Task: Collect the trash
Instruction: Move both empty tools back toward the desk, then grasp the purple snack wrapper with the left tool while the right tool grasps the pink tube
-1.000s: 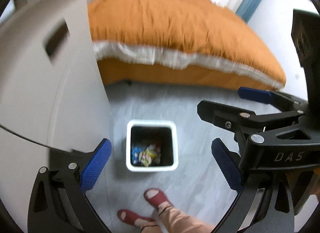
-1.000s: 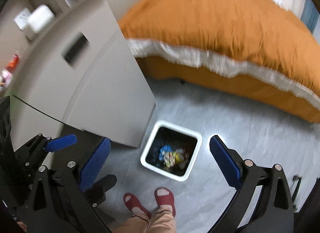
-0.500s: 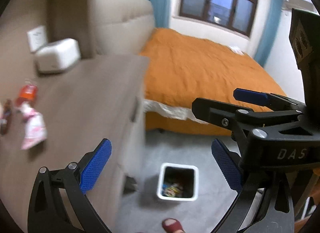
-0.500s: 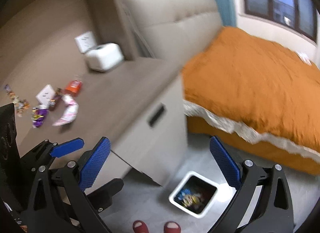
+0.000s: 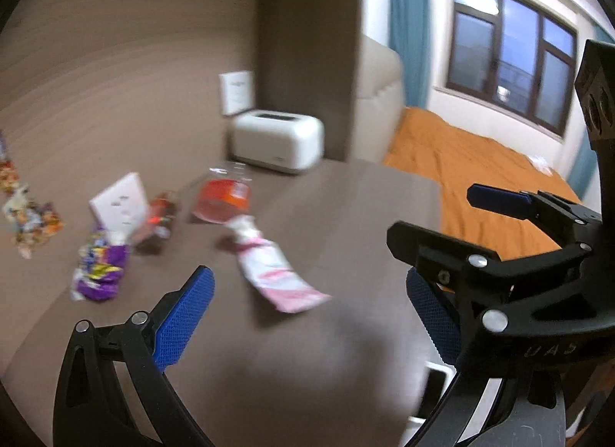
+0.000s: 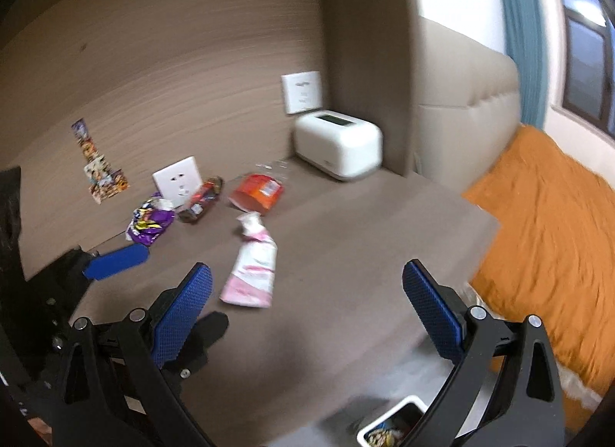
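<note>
Several wrappers lie on the brown cabinet top (image 5: 307,331): a pink-and-white wrapper (image 5: 273,274) (image 6: 253,266) nearest, an orange packet (image 5: 223,197) (image 6: 257,191), a purple wrapper (image 5: 100,270) (image 6: 150,224) and a dark red one (image 5: 159,216) (image 6: 201,199). My left gripper (image 5: 307,312) hovers open just in front of the pink wrapper, nothing between its fingers. My right gripper (image 6: 307,304) is open too, above the cabinet's near part. The white trash bin (image 6: 392,427) shows on the floor below the cabinet edge, with wrappers inside.
A white box-like appliance (image 5: 276,139) (image 6: 338,143) stands at the back of the cabinet by wall sockets (image 6: 301,91). Colourful stickers (image 6: 98,162) are on the wall. An orange bed (image 5: 480,162) (image 6: 546,224) lies to the right, under a window (image 5: 511,70).
Both views have swung up from the floor and bin to the cabinet top. The wrappers are now close ahead. Both grippers stayed open and empty.
</note>
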